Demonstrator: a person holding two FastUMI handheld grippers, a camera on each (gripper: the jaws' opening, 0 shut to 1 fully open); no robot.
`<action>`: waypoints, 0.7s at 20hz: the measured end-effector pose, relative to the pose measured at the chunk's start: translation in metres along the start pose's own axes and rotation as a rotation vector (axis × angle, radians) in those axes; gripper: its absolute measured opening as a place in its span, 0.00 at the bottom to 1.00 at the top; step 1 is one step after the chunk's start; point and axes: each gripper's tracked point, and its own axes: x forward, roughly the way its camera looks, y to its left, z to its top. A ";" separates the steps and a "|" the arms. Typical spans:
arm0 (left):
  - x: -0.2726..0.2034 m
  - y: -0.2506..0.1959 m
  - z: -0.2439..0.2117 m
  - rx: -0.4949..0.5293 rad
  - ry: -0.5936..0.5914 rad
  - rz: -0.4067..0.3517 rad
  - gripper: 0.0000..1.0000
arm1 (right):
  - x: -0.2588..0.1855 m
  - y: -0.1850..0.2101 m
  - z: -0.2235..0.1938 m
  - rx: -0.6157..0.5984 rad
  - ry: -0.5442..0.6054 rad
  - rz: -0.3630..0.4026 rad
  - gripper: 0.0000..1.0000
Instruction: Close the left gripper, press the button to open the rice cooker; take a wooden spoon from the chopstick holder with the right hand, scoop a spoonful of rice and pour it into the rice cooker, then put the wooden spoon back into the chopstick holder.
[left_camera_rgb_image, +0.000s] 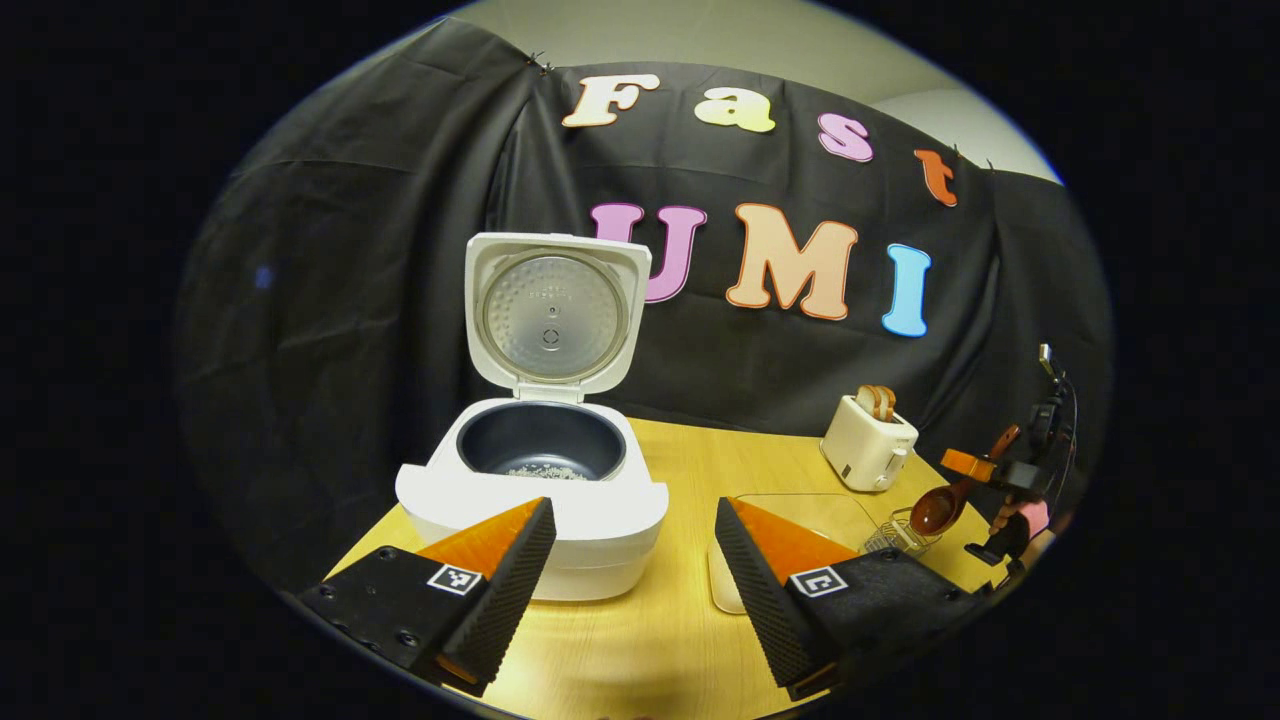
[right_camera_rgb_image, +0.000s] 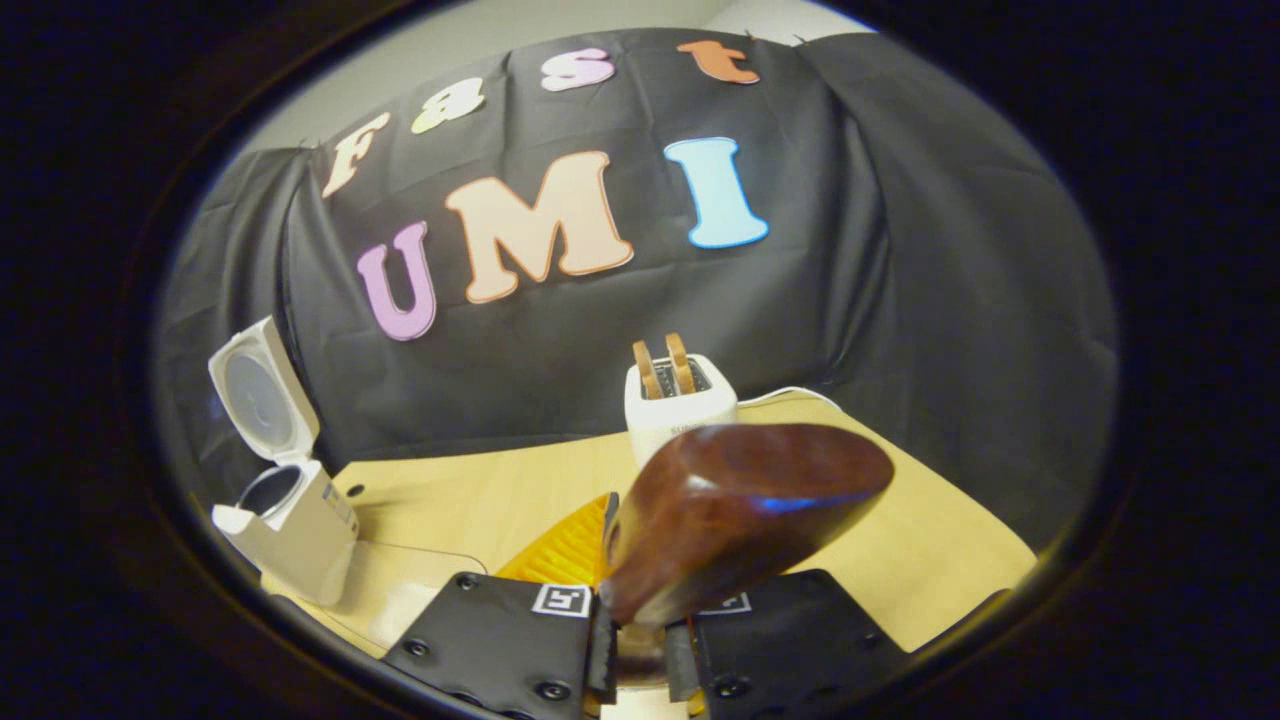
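Note:
The white rice cooker (left_camera_rgb_image: 545, 480) stands on the wooden table with its lid (left_camera_rgb_image: 552, 315) up; a few grains of rice lie in its dark inner pot (left_camera_rgb_image: 541, 445). My left gripper (left_camera_rgb_image: 630, 560) hangs open in front of it, nothing between its fingers. In the right gripper view my right gripper (right_camera_rgb_image: 640, 640) is shut on the handle of the brown wooden spoon (right_camera_rgb_image: 745, 500), whose bowl points up and right. The left gripper view shows that spoon (left_camera_rgb_image: 940, 508) held just above the wire chopstick holder (left_camera_rgb_image: 900, 533) at the right. The rice cooker (right_camera_rgb_image: 285, 510) sits far left in the right gripper view.
A white toaster (left_camera_rgb_image: 868, 440) with bread slices stands at the back right of the table; the toaster (right_camera_rgb_image: 678, 400) is straight ahead in the right gripper view. A clear glass dish (left_camera_rgb_image: 810, 515) lies between cooker and holder. A hand (left_camera_rgb_image: 1020, 520) holds the right gripper at the table's right edge.

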 end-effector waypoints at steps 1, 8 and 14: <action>0.000 0.001 0.000 0.003 0.001 0.004 0.95 | 0.003 0.002 -0.006 -0.021 0.006 -0.001 0.21; 0.003 0.003 0.003 0.001 0.001 0.017 0.95 | 0.012 0.017 -0.036 -0.136 0.023 0.016 0.22; 0.004 0.002 0.007 0.002 -0.006 0.017 0.95 | 0.014 0.017 -0.056 -0.131 0.065 0.033 0.23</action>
